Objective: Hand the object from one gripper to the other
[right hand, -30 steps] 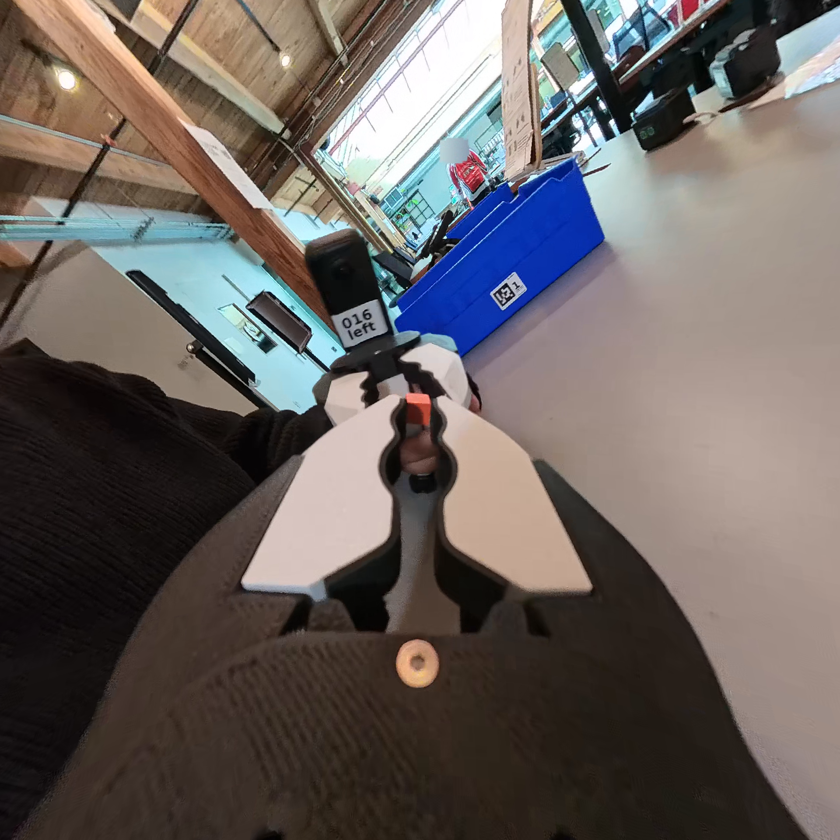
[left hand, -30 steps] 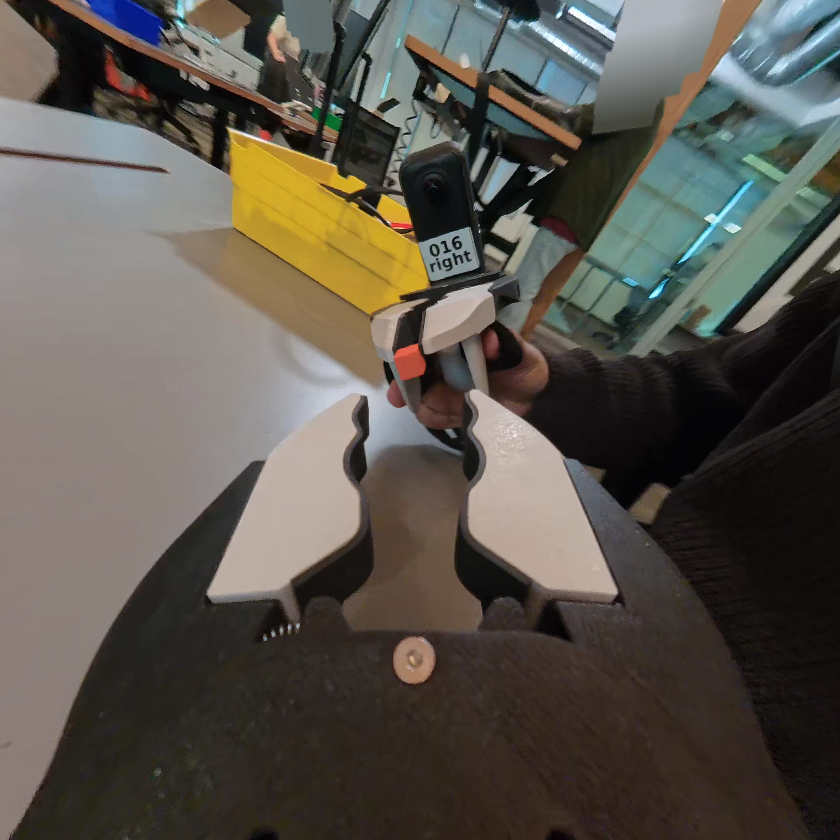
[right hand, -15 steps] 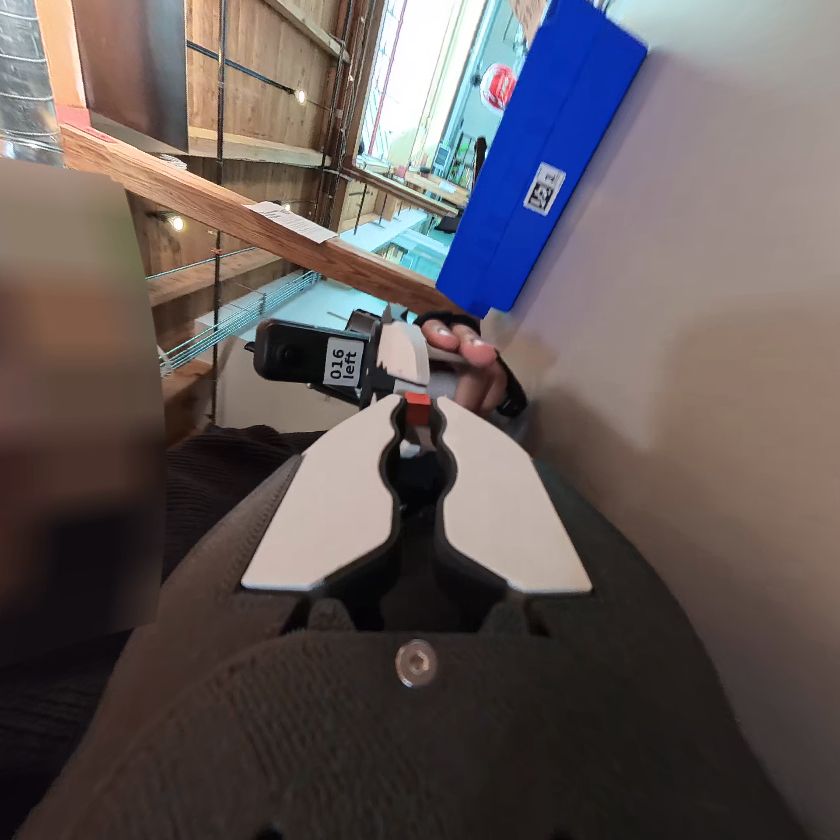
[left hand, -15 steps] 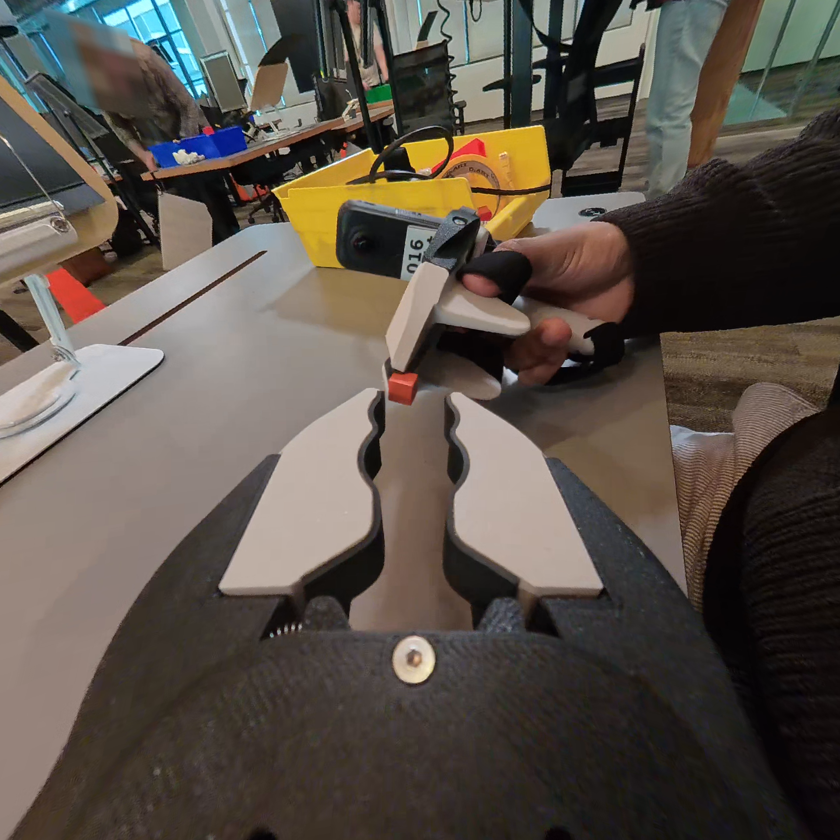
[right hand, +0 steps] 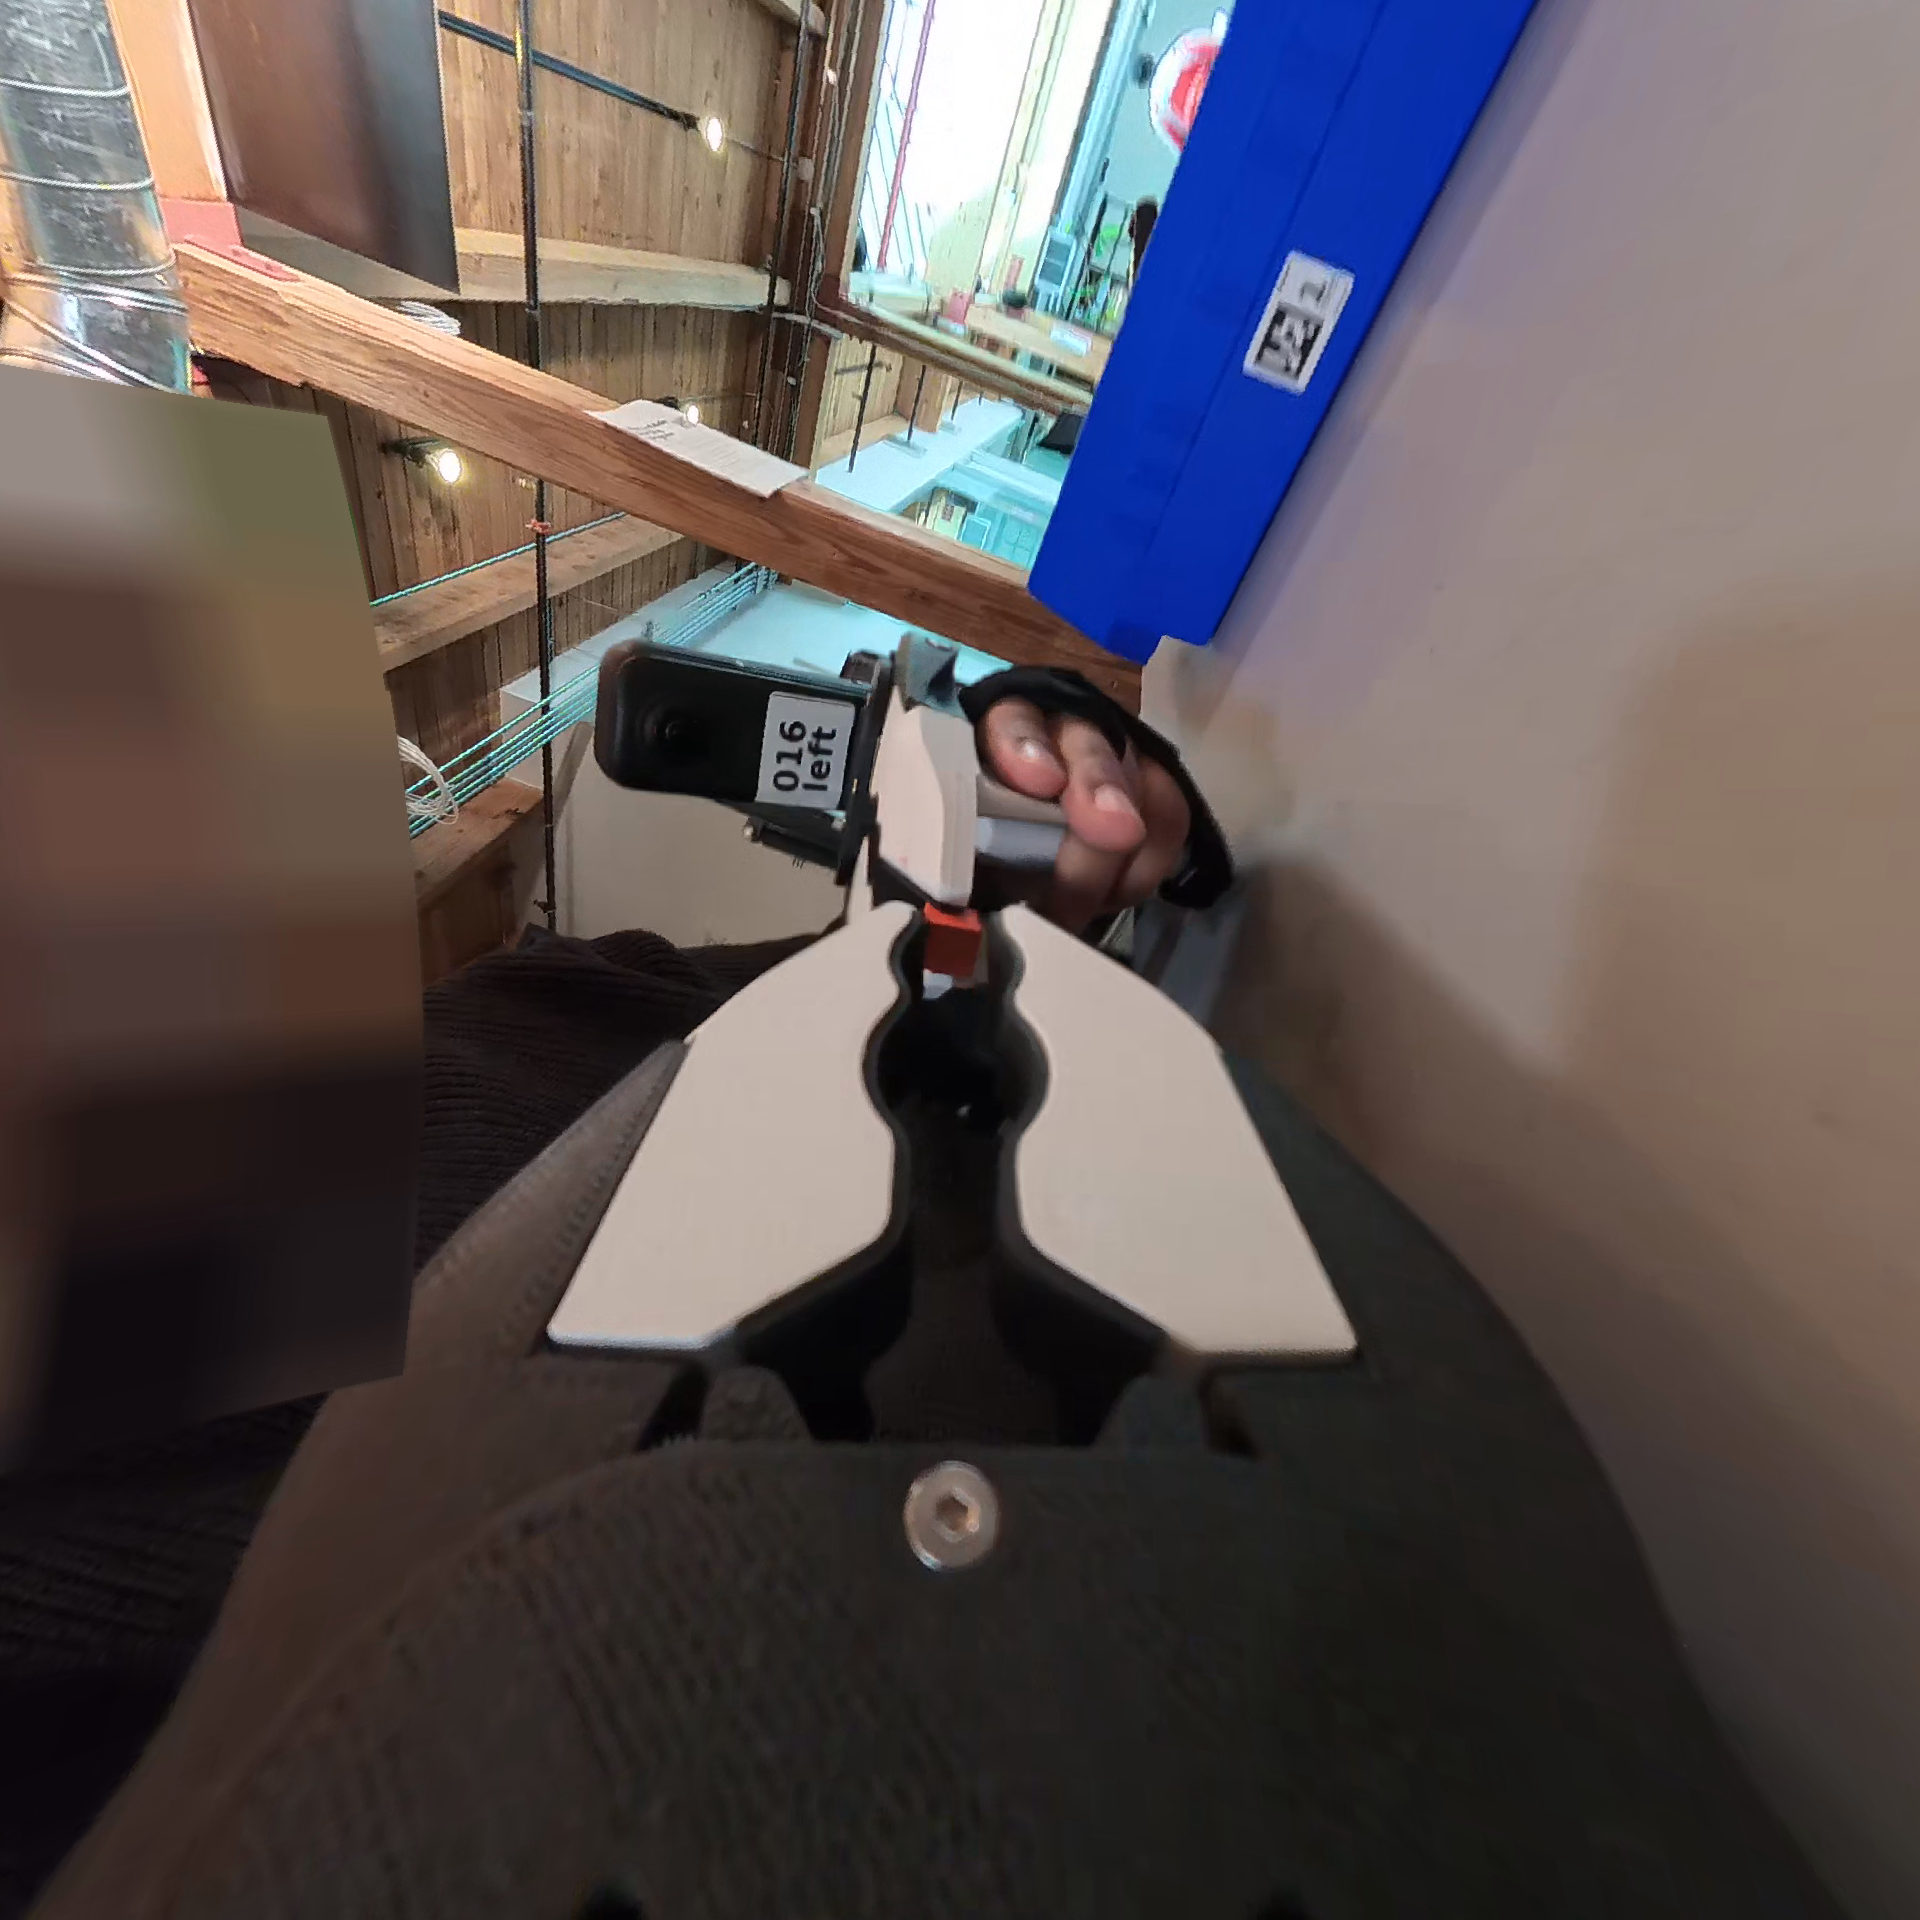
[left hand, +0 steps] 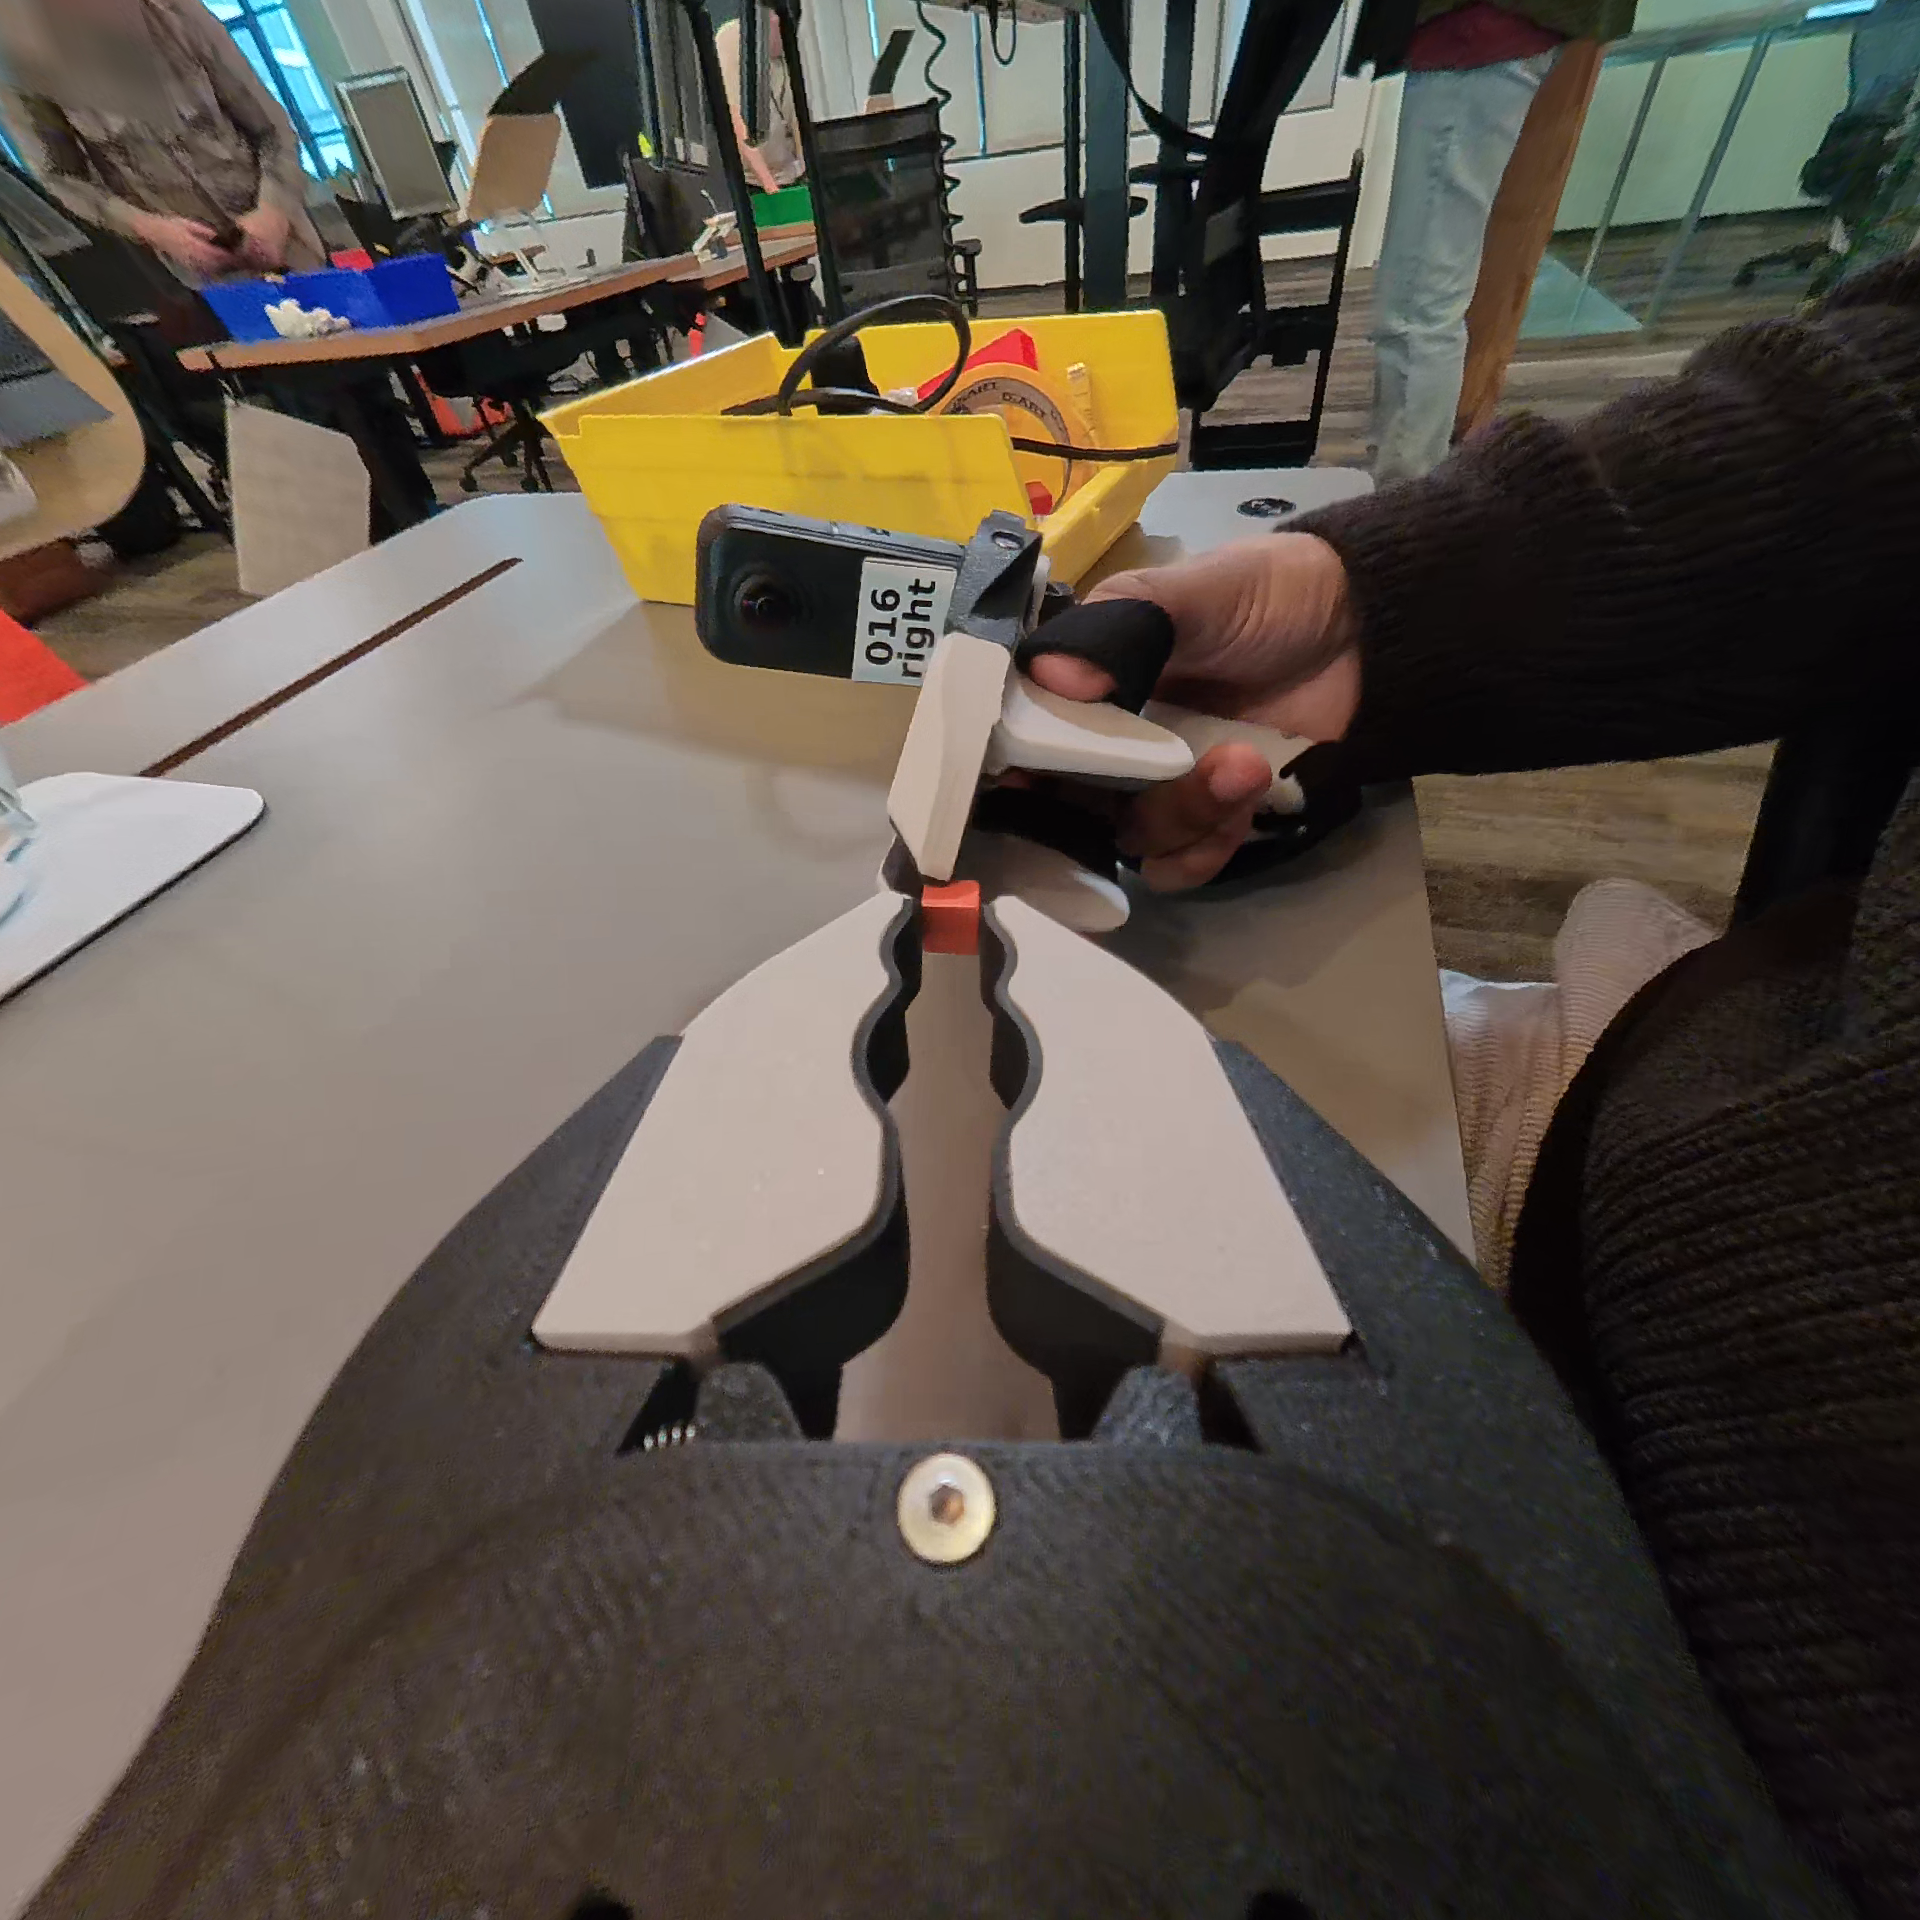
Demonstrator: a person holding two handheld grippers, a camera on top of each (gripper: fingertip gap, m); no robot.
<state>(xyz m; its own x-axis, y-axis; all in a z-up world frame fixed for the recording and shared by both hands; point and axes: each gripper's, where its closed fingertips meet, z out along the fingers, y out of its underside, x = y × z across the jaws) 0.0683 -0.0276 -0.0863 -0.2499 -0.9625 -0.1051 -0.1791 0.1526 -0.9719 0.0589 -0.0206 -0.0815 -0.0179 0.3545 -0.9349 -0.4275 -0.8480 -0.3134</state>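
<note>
A small orange-red cube (left hand: 951, 928) is held in the air above the grey table (left hand: 468, 831). My left gripper (left hand: 951, 932) has its two fingertips closed against the cube's sides. My right gripper (left hand: 940, 883) lies turned on its side, coming in from the right, with its fingertips on the cube from above and below. In the right wrist view the cube (right hand: 951, 935) sits pinched between the tips of my right gripper (right hand: 951, 940), and the left gripper's white finger (right hand: 925, 810) reaches the cube from above. Both grippers hold the cube at once.
A yellow bin (left hand: 790, 488) with cables and a tape roll stands on the table behind the grippers. A blue bin (right hand: 1299, 312) stands on the table in the right wrist view. A white stand base (left hand: 114, 842) lies at the left. People stand at desks beyond. My two grippers' fingertips are within a few centimetres of each other.
The left gripper's fingers have narrowed from wide open to closed on the cube. The right gripper has rolled onto its side and brought the cube between the left fingertips.
</note>
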